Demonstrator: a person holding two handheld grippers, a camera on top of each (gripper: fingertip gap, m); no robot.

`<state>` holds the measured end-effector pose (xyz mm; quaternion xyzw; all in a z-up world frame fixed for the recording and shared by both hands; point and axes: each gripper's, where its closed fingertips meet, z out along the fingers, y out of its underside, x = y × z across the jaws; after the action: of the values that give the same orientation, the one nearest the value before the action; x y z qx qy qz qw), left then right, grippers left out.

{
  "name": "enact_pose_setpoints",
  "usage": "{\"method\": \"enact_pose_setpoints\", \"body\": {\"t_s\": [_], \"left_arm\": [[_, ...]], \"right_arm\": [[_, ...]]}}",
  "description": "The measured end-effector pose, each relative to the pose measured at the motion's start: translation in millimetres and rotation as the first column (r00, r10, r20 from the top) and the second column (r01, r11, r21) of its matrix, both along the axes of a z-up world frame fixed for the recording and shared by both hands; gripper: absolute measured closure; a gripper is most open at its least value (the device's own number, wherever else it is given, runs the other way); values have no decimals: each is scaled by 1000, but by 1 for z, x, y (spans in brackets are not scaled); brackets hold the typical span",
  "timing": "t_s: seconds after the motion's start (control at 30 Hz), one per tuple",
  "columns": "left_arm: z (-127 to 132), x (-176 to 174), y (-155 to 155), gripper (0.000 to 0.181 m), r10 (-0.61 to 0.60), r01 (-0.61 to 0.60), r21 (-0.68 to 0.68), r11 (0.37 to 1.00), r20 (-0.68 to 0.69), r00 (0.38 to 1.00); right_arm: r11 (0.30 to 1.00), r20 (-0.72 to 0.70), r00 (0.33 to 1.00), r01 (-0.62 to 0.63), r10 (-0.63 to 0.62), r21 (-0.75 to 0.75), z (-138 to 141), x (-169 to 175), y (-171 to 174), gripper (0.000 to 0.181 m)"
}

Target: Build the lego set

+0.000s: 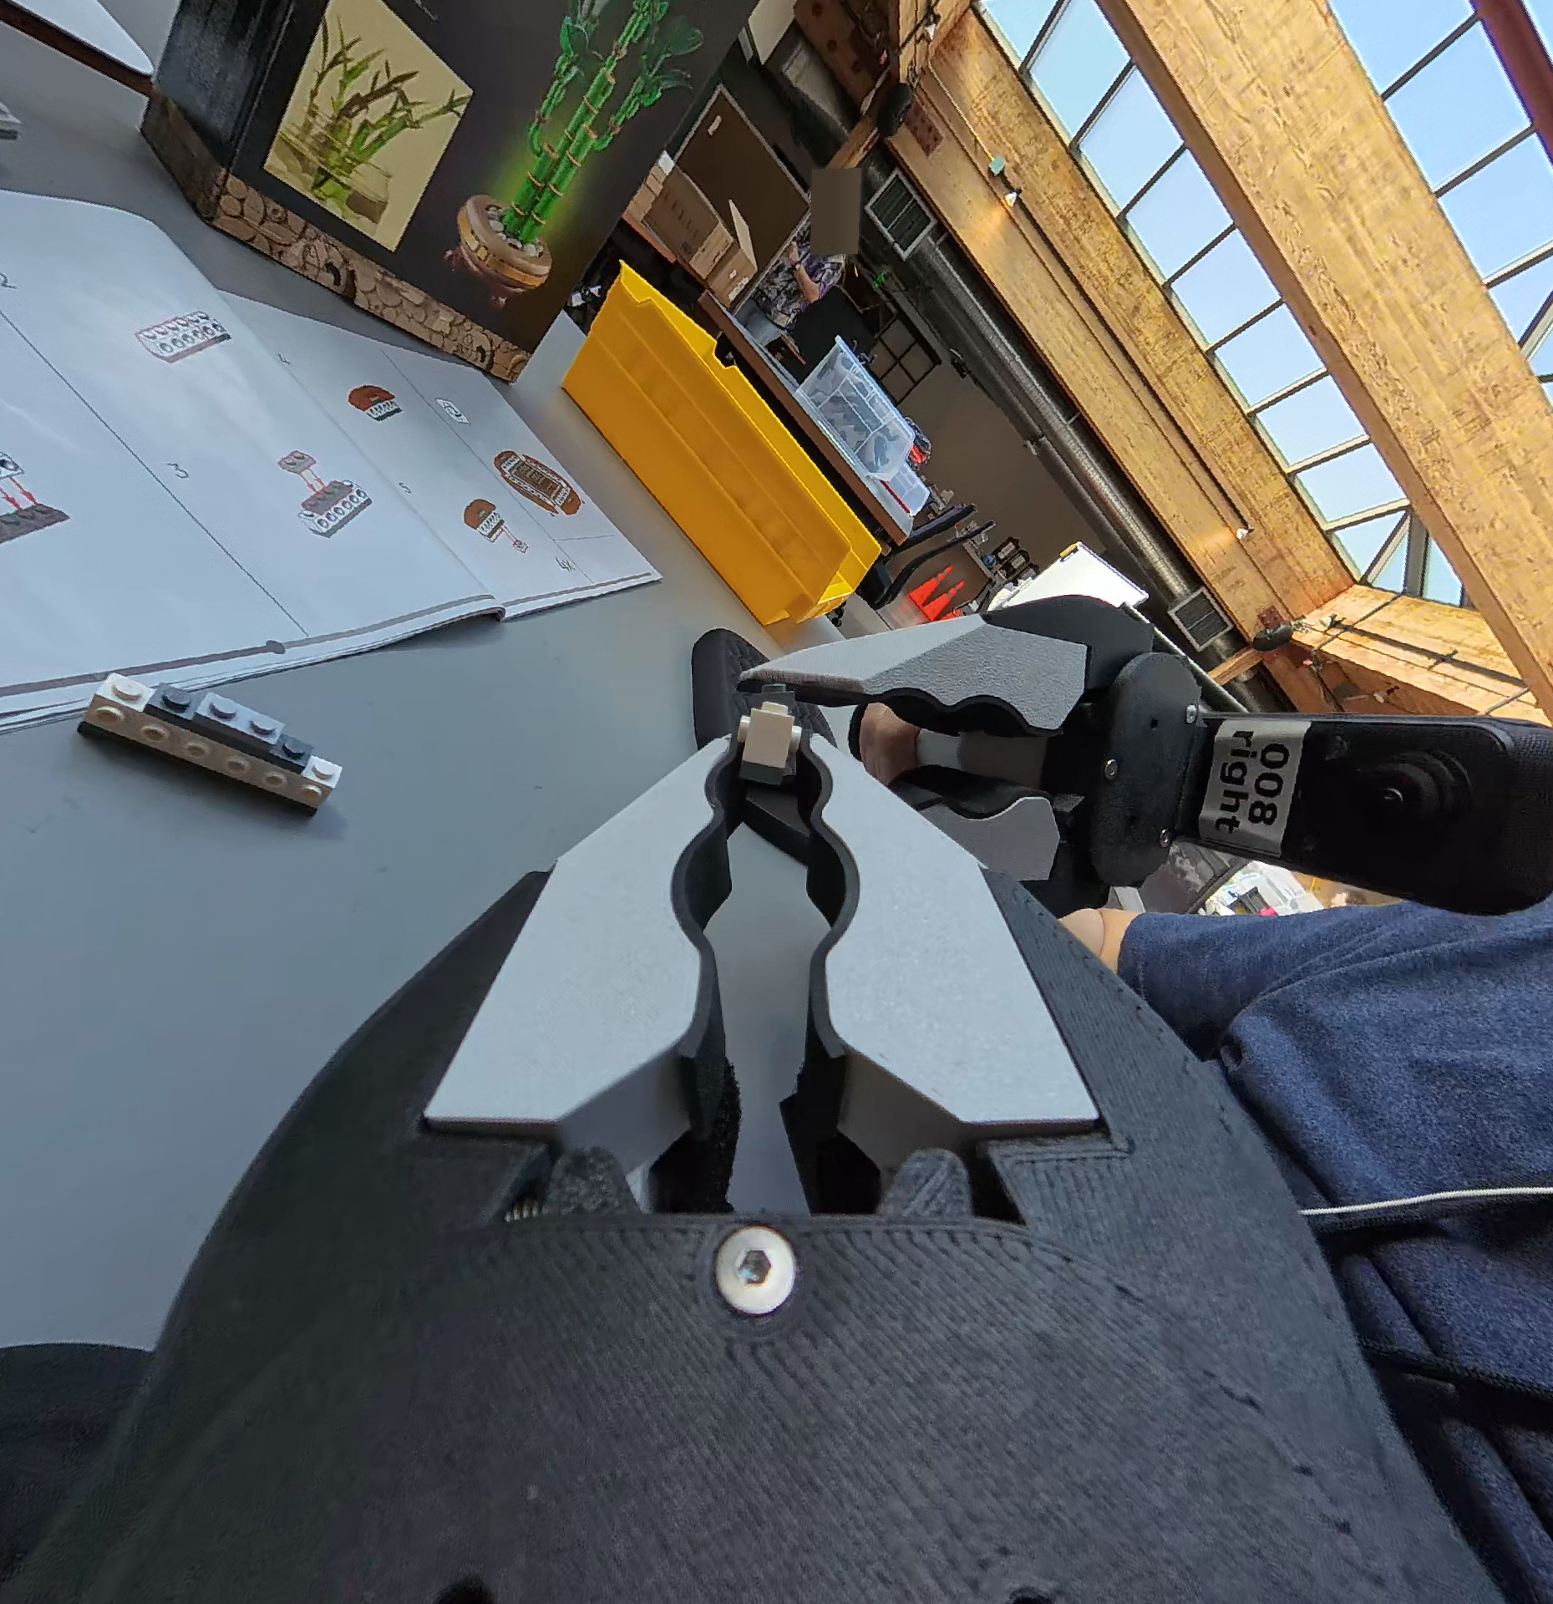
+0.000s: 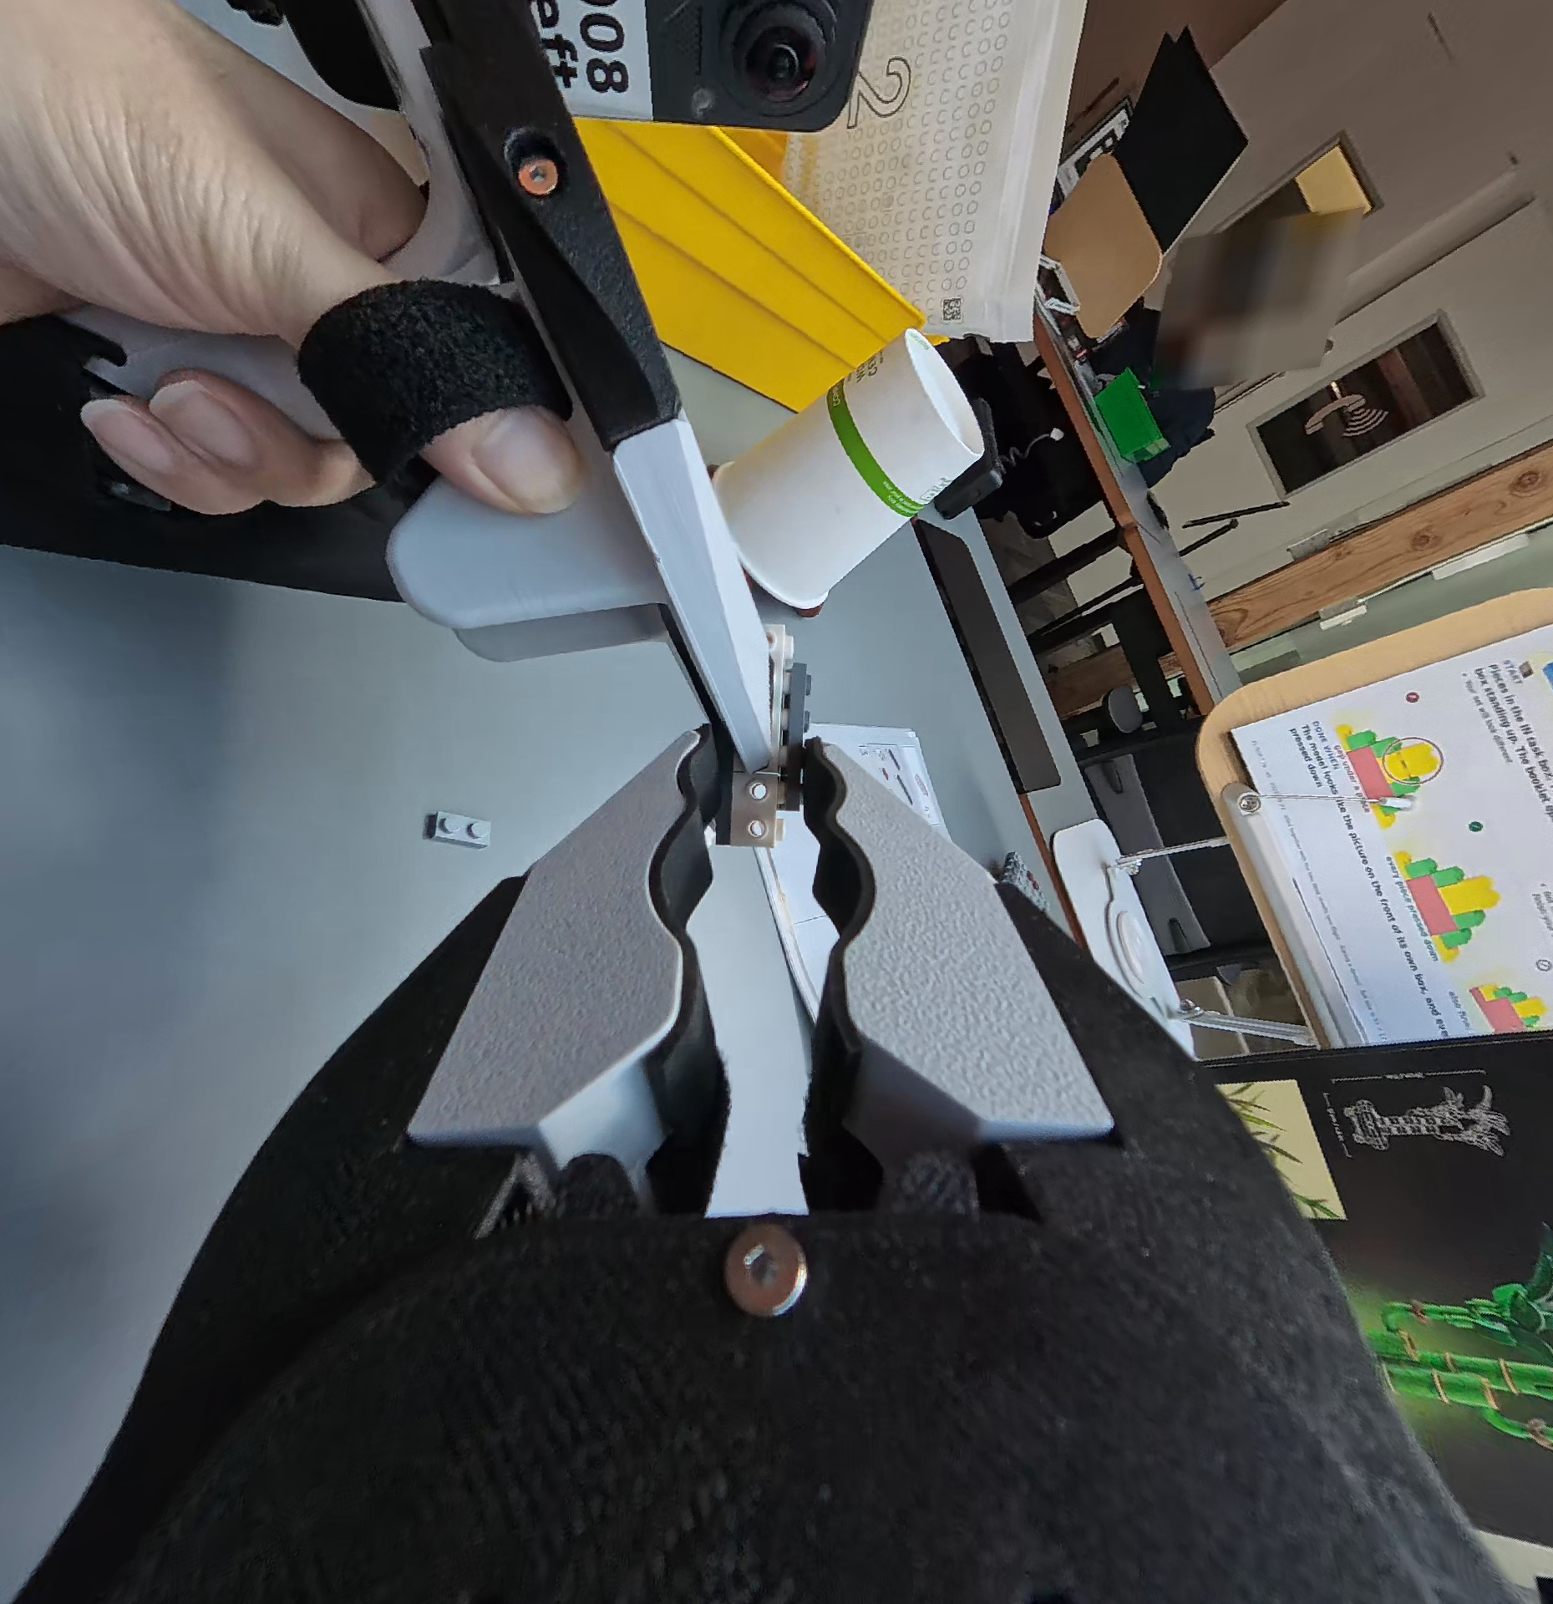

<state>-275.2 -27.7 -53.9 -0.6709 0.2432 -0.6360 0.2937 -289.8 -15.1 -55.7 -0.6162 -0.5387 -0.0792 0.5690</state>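
Above grey table (image 1: pixel 234 955): left gripper (image 1: pixel 768 759) nearly closed, pinching small white-and-grey brick stack (image 1: pixel 771 745). Right gripper (image 2: pixel 755 794) clamped on same stack (image 2: pixel 760 807), studs visible on side. Long black-white-grey assembly (image 1: pixel 208 738) lies on table beside open booklet (image 1: pixel 234 486).
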Motion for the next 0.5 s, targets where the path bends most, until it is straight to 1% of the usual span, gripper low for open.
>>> {"method": "enact_pose_setpoints", "body": {"t_s": [0.03,0.1,0.13,0.2,0.23,0.3,0.33,0.4,0.43,0.47,0.5], "left_arm": [[0,0,-1,172,-7,7,18,1000,-2,1000],[4,-2,-4,172,-38,38,75,996,2,999],[5,-3,-6,169,-63,64,112,992,-10,998],[8,-9,-6,147,-80,93,226,970,-66,995],[10,-13,-7,141,-84,112,304,946,-104,991],[14,-19,-11,138,-97,173,463,869,-182,978],[14,-19,-14,138,-101,215,533,818,-235,967],[10,-18,-16,140,-62,287,653,701,-345,937],[10,-16,-17,140,-43,317,692,649,-383,923],[11,-13,-21,141,-45,347,715,608,-405,913],[13,-11,-25,146,-60,372,727,577,-417,907]], "right_arm": [[1000,-6,1000,-15,15,-26,0,0,-1,163],[994,-75,996,-60,53,-93,4,-3,-4,164],[985,-104,992,-91,76,-144,4,-3,-7,164],[955,-169,981,-139,97,-261,5,-2,-11,163],[933,-198,974,-169,109,-317,6,-1,-14,163],[902,-244,963,-203,114,-380,10,3,-15,163],[882,-254,958,-229,130,-412,10,3,-17,163],[841,-255,951,-278,173,-464,9,1,-26,163],[824,-240,953,-283,184,-490,7,1,-29,163],[822,-221,958,-273,183,-499,5,1,-29,163],[818,-198,961,-268,192,-509,2,2,-31,163]]}}
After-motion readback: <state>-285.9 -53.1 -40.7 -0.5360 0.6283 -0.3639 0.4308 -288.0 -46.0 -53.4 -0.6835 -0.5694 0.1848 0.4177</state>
